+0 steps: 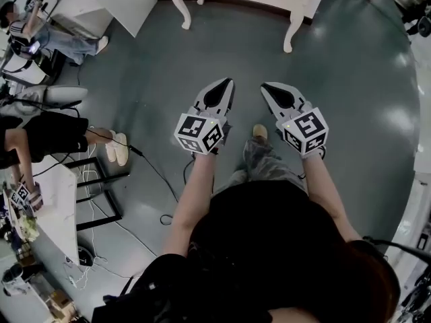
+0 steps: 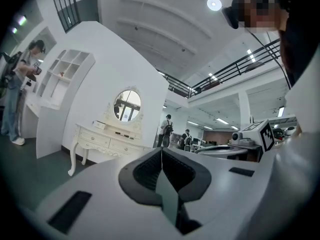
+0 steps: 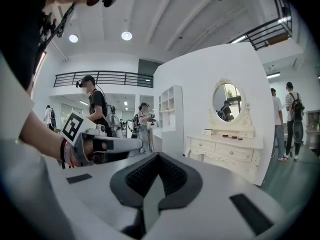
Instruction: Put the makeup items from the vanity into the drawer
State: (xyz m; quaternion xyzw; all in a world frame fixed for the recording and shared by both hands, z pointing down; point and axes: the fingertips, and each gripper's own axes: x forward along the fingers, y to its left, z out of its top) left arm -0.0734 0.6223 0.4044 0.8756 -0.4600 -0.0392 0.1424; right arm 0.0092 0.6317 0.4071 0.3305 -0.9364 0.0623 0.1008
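The white vanity (image 3: 227, 151) with an oval mirror (image 3: 228, 100) stands a few steps ahead against a white wall. Small dark makeup items (image 3: 232, 136) and a small box (image 3: 207, 132) lie on its top. Its drawers (image 3: 241, 154) look closed. The vanity (image 2: 102, 140) also shows in the left gripper view, and its legs (image 1: 289, 36) at the top of the head view. My left gripper (image 1: 229, 81) and right gripper (image 1: 264, 85) are held side by side over the floor, well short of the vanity. Both are shut with nothing between the jaws.
A white shelf unit (image 3: 170, 116) stands left of the vanity. Several people stand around, one with grippers (image 2: 22, 79) by the shelves. In the head view, a white table (image 1: 57, 200), a black frame (image 1: 101, 194) and loose cables (image 1: 151, 170) lie to my left on the grey floor.
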